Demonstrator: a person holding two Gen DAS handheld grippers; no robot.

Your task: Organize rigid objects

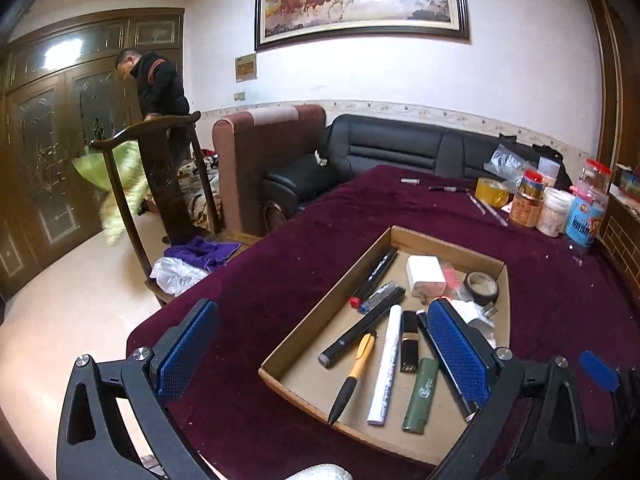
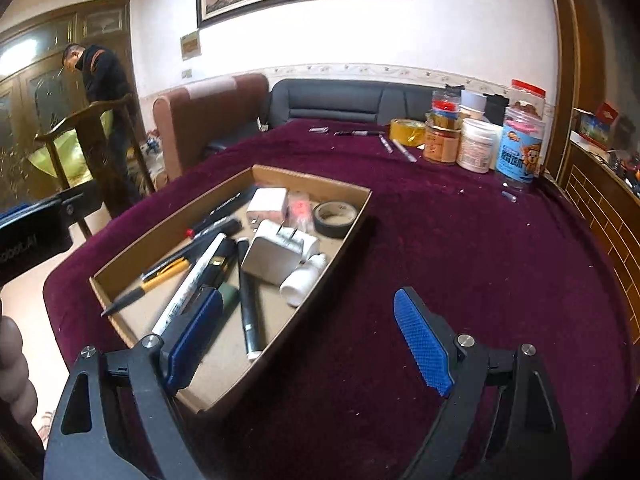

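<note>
A shallow cardboard tray (image 1: 280,354) (image 2: 168,216) lies on the maroon tablecloth (image 1: 280,248) (image 2: 440,248). It holds pens, a yellow pen (image 1: 354,372) (image 2: 160,280), a white marker (image 1: 386,364), a green lighter (image 1: 420,394), white chargers (image 1: 426,276) (image 2: 276,254), a small white bottle (image 2: 302,280) and a black tape roll (image 1: 482,288) (image 2: 334,218). My left gripper (image 1: 320,348) is open and empty above the tray's near left side. My right gripper (image 2: 310,332) is open and empty over the tray's near right edge.
Loose pens (image 1: 486,206) (image 2: 390,146), a yellow tape roll (image 1: 492,192) (image 2: 408,130) and several jars (image 1: 556,210) (image 2: 480,144) stand at the table's far right. A wooden chair (image 1: 160,184), sofas (image 1: 400,148) and a man (image 1: 160,88) are beyond the table.
</note>
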